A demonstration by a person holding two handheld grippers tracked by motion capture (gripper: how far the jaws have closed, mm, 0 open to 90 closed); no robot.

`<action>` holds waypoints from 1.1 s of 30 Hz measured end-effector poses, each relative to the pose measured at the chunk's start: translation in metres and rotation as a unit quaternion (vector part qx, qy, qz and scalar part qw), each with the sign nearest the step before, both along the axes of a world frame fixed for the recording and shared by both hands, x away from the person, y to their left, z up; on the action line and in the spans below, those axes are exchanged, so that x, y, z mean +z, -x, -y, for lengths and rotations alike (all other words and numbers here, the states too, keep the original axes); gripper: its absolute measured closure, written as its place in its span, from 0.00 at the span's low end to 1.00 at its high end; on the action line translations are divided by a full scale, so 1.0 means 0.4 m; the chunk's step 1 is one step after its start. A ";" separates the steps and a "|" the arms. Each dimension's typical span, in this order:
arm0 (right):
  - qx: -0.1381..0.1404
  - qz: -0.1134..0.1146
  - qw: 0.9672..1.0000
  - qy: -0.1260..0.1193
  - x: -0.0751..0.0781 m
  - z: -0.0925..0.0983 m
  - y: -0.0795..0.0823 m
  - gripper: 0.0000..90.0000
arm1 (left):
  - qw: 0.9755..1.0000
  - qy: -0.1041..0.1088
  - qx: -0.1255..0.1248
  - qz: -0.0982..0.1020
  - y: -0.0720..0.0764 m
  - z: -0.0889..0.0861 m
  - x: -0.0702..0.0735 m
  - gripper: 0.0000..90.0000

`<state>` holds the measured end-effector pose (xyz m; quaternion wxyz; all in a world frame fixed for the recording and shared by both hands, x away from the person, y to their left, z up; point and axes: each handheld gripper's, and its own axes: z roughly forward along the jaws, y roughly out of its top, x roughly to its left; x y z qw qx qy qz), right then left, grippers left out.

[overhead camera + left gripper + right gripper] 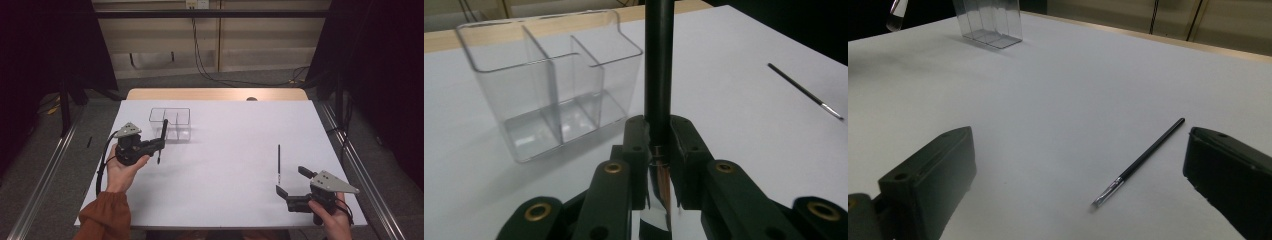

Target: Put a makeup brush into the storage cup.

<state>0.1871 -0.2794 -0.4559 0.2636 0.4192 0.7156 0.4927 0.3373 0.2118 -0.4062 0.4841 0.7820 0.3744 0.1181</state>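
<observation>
My left gripper [161, 142] is shut on a thick black pen [164, 131], which it holds nearly upright just in front of a clear plastic organizer [170, 109]. In the left gripper view the jaws pinch the pen [659, 60] near its silver band. The organizer [549, 65], with its several compartments, stands to the left behind it. A second, thin black pen [278, 162] lies flat on the white table at the right. My right gripper [291, 181] rests open just short of it. In the right gripper view this pen [1143, 160] lies ahead, between the two wide-apart jaws.
The white table top [225, 150] spreads between the two hands. Its front edge runs close under both grippers. Metal rails flank the table on either side, and cables hang on the wall behind. The organizer [990, 22] is far off in the right gripper view.
</observation>
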 end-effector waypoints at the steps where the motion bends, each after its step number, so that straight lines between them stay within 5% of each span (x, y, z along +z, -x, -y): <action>1: -0.001 0.001 1.000 -0.002 0.000 0.001 0.000 0.00 | 1.000 0.000 -0.006 -0.001 0.001 0.005 0.001 0.88; 17: 0.002 0.001 1.000 -0.002 0.000 -0.001 0.002 0.00 | 0.998 0.020 -0.056 -0.010 0.025 0.071 0.007 0.88; 27: 0.007 0.002 1.000 -0.002 0.000 -0.002 0.002 0.00 | 0.993 0.025 -0.115 -0.022 0.051 0.131 0.020 0.88; 33: 0.012 0.003 1.000 -0.001 0.001 -0.005 0.001 0.00 | 0.991 0.023 -0.126 -0.034 0.056 0.155 0.023 0.88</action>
